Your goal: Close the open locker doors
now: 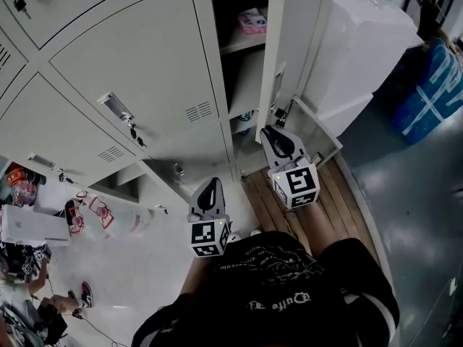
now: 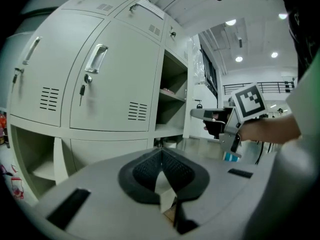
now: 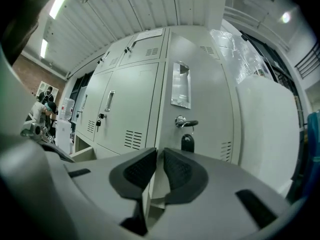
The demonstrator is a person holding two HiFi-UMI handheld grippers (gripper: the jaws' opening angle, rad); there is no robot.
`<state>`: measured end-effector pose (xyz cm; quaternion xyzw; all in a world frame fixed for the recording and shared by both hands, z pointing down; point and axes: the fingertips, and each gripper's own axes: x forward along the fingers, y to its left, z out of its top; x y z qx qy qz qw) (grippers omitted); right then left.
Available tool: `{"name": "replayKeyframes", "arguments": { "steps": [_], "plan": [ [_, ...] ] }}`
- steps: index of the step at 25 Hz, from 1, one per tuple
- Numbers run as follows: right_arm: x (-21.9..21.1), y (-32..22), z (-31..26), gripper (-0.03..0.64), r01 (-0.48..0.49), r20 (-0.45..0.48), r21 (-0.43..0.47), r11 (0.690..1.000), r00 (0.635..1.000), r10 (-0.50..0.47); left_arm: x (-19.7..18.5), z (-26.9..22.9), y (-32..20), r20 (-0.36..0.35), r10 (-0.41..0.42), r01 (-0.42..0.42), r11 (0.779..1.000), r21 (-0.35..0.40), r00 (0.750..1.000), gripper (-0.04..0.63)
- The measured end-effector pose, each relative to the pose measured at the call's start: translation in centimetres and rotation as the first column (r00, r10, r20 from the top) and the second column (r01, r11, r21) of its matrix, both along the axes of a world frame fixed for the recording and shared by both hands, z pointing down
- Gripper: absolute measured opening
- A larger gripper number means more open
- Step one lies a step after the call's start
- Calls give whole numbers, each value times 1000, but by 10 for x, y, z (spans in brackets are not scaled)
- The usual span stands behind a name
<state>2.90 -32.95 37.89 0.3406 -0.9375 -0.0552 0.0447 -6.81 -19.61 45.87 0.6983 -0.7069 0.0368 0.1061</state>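
Pale grey metal door (image 1: 293, 45) stands ajar just ahead of the right gripper (image 1: 275, 134) — its fingers are a narrow slit apart with nothing between them, and the door's handle (image 3: 186, 122) sits just above and beyond the tips. The left gripper (image 1: 212, 185) — fingers closed together, empty — faces the shut lockers (image 1: 137, 71) left of the door.

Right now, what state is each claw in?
Left claw: closed, empty.
Right claw: slightly open at the edge of the open grey metal locker door.
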Motion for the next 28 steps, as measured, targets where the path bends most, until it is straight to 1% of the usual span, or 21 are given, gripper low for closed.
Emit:
{"name": "replayKeyframes", "arguments": {
  "steps": [5,14,17,21,28],
  "plan": [
    [-21,-8,0,48,24,-22,12,1000,999,-24,-5,1,1,-21,-3,4,1000,17,1000,8],
    [-56,-25,2,44,43,-76,44,998,996,-40,-23,0,0,-26,-56,57,998,26,998,8],
    [-66,-31,2,43,64,-100,46,997,993,-60,-24,-5,-1,-42,-45,47,998,48,998,8],
    [-77,-40,3,43,62,-97,39,997,994,-58,-23,-7,-2,-61,-33,36,998,46,998,8],
    [-92,-57,0,41,58,-98,44,997,994,-54,-17,-20,-3,-104,27,-17,995,97,994,8]
  ]
}}
